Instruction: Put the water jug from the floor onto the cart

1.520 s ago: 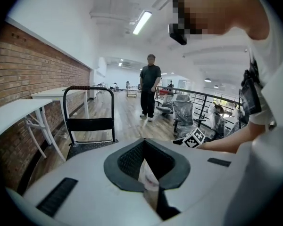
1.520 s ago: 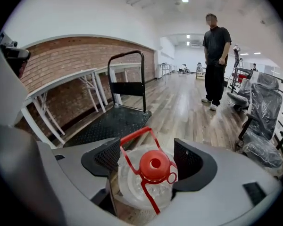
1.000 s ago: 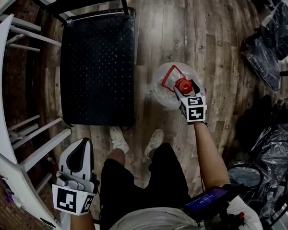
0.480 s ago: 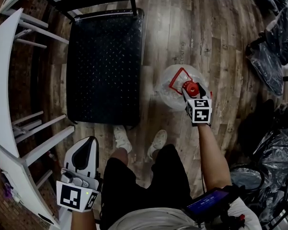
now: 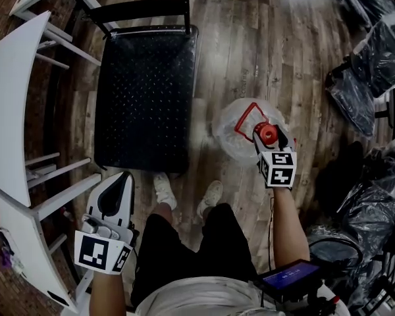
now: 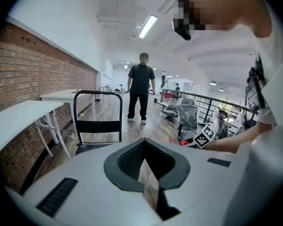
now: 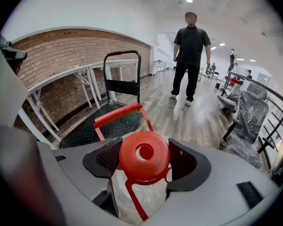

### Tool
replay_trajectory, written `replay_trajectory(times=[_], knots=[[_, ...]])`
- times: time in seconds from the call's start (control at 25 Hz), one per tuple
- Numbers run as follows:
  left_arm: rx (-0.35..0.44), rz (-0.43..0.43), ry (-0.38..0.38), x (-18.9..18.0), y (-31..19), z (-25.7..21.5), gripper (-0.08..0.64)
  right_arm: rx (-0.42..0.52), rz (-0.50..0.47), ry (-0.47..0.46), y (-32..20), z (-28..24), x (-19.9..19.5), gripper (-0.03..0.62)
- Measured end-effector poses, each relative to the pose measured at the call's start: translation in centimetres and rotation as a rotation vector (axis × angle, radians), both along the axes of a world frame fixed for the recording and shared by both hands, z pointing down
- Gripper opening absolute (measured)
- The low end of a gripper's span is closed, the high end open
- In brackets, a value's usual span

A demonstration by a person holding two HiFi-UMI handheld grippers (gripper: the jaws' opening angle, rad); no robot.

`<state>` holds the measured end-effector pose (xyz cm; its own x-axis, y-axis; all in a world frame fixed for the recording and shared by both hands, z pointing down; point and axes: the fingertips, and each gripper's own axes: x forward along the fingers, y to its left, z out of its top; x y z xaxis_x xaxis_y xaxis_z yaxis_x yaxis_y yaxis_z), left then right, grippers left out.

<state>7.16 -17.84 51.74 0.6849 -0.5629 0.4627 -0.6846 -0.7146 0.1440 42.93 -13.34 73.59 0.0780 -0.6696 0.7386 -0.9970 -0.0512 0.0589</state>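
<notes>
wood-plank floor [image 5: 250, 38], long brick-walled room. nearest in, the left hand-held gripper [image 5: 122, 178] hangs by the person's leg, jaws together on nothing, so it's no help w/ the load. next out, the right hand-held gripper [image 7: 144, 161] has just pinched in a little and grips the water jug [image 5: 232, 133] by its red cap [image 7: 144, 158], 1 pad each side, jaws near their widest. the red carry handle [image 7: 118, 116] sticks up past the jaws, unused. the jug is just right of the near corner of the cart [image 5: 145, 91], not on it yet; can't tell if it's clear of the floor.

main risk imo: if it's heavy, a jug held only by a smooth round cap could slip thru the pads, or the cap could pop, dropping it near the shoes [image 5: 163, 191]. 2nd: swung sideways it could knock the deck rim, and if the cart rolls, it may shift as the wt lands. farther back a bystander [image 7: 191, 46] stands well apart, no hazard.
</notes>
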Motion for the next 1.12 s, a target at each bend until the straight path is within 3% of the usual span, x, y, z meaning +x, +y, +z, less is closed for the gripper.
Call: replay_trajectory(times=[0.32,0.56,0.84,1.12], knots=[[0.041,-0.01,0.028,-1.6,-2.0,-4.6,0.001,0.032,0.012,-0.006,0.7,-10.7,-2.1,0.313],[0.078,-0.078,0.001,-6.3,-3.1,-5.8,0.0,0.041,-0.076,-0.005,-0.2,-15.7,-6.7,0.313],[0.077,-0.196,0.001,-13.1,-3.7,-5.6,0.0,0.041,-0.222,-0.028,-3.6,-16.9,-14.9,0.311],[0.061,-0.301,-0.017,-20.2,-3.0,-5.2,0.0,0.036,-0.37,-0.067,-7.5,-14.3,-24.6,0.311]])
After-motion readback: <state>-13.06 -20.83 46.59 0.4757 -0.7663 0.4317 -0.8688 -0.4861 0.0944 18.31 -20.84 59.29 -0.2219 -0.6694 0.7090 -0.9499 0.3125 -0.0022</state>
